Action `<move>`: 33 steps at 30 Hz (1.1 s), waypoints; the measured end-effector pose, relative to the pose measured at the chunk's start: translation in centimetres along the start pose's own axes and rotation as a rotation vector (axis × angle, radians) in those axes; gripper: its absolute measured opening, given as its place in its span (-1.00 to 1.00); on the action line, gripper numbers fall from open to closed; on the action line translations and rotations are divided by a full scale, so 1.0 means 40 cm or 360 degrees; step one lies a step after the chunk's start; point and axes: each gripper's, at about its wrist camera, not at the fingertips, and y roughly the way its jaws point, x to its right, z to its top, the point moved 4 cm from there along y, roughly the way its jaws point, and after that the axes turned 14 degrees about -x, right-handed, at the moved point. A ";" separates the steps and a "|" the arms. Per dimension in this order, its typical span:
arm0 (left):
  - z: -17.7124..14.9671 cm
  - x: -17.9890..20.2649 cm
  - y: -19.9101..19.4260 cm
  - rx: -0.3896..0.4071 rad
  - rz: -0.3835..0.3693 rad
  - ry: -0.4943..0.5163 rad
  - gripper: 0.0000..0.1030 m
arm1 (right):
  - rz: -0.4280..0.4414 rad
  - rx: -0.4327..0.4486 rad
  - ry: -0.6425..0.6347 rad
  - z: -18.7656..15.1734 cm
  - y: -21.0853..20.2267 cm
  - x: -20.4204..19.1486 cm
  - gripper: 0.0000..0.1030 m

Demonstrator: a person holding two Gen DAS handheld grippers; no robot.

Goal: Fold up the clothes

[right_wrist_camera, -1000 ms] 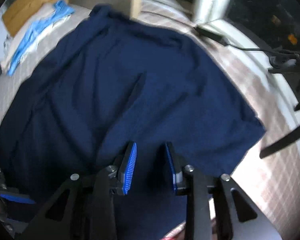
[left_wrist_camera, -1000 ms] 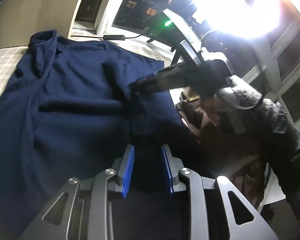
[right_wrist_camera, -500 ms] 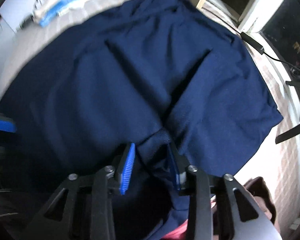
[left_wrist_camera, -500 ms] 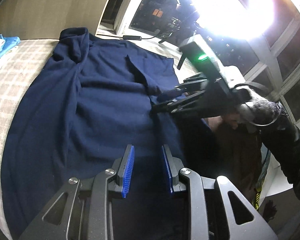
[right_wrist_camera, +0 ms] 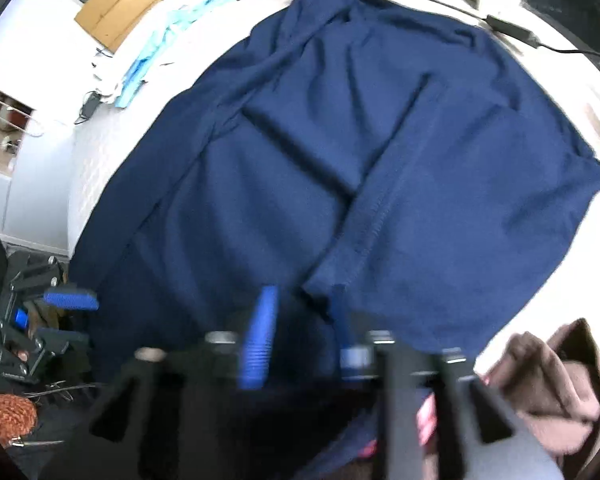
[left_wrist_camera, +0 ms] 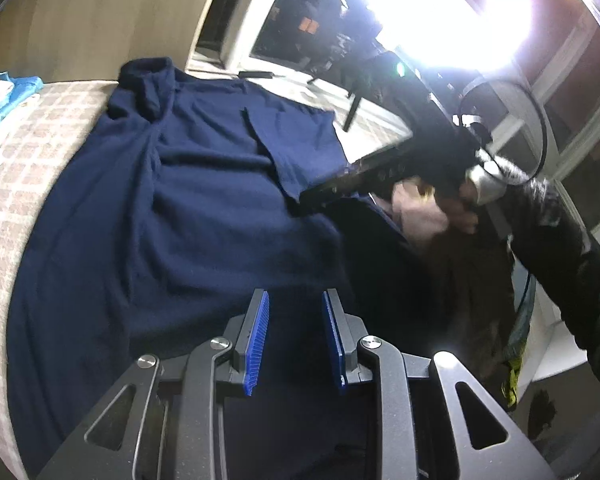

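Navy knit shirt (right_wrist_camera: pixel 380 152), soft w/ shallow creases & a stitched hem band, spread flat over checked bed cover (left_wrist_camera: pixel 24 152), pale blue cloth (right_wrist_camera: pixel 160 36) past its collar end. Left tongs (left_wrist_camera: pixel 296 340), ribbed blue pads narrowly apart at shirt's near edge, grip unclear. Right tongs (right_wrist_camera: pixel 304 332) blurred, jaws opening, hem fold betw. them.

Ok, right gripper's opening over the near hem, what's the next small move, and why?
Probably draw the right gripper back clear. Its jaws are opening and the navy shirt lies spread on the checked cover, its hem fold just ahead of the pads, so that edge looks placed.
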 end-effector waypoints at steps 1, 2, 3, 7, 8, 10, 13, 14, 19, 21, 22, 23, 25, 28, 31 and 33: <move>-0.012 0.012 0.001 -0.0016 -0.0015 0.0013 -0.50 | -0.0037 0.0025 0.0017 -0.003 -0.014 0.009 -0.16; -0.026 0.027 0.003 -0.0034 -0.0035 0.0037 -0.50 | -0.0047 0.0113 0.0059 -0.014 -0.052 0.026 -0.16; -0.045 0.046 0.007 -0.0059 -0.0051 0.0068 -0.50 | -0.0035 0.0179 0.0107 -0.027 -0.083 0.042 -0.16; -0.142 0.132 0.024 -0.0175 -0.0118 0.0208 -0.50 | -0.0094 0.0375 0.0286 -0.134 -0.203 0.042 -0.16; -0.166 0.148 0.026 -0.0196 -0.0128 0.0236 -0.47 | -0.0111 0.0411 0.0314 -0.164 -0.226 0.039 -0.16; -0.226 0.181 0.025 -0.0231 -0.0136 0.0301 -0.45 | -0.0167 0.0485 0.0346 -0.237 -0.264 0.010 -0.16; -0.315 0.218 0.011 -0.0260 -0.0143 0.0378 -0.45 | -0.0183 0.0581 0.0444 -0.341 -0.349 -0.046 -0.16; -0.348 0.229 0.003 -0.0266 -0.0144 0.0408 -0.45 | -0.0192 0.0615 0.0480 -0.392 -0.389 -0.069 -0.16; -0.487 0.264 -0.048 -0.0310 -0.0178 0.0505 -0.45 | -0.0268 0.0830 0.0602 -0.599 -0.571 -0.144 -0.16; -0.524 0.275 -0.074 -0.0283 -0.0192 0.0528 -0.43 | -0.0343 0.0918 0.0642 -0.675 -0.634 -0.168 -0.16; -0.538 0.285 -0.077 -0.0273 -0.0188 0.0549 -0.38 | -0.0400 0.0952 0.0658 -0.711 -0.662 -0.182 -0.13; -0.550 0.298 -0.075 -0.0265 -0.0181 0.0576 -0.35 | -0.0438 0.0948 0.0683 -0.735 -0.666 -0.193 -0.07; -0.582 0.341 -0.046 -0.0279 -0.0171 0.0660 -0.35 | -0.0431 0.0857 0.0707 -0.771 -0.624 -0.217 0.02; -0.621 0.408 0.027 -0.0301 -0.0105 0.0774 -0.31 | -0.0421 0.0738 0.0707 -0.807 -0.535 -0.252 0.02; -0.631 0.450 0.102 -0.0315 -0.0010 0.0816 -0.26 | -0.0378 0.0664 0.0697 -0.829 -0.439 -0.282 0.02; -0.628 0.453 0.137 -0.0325 0.0039 0.0794 -0.25 | -0.0331 0.0632 0.0689 -0.843 -0.378 -0.303 0.02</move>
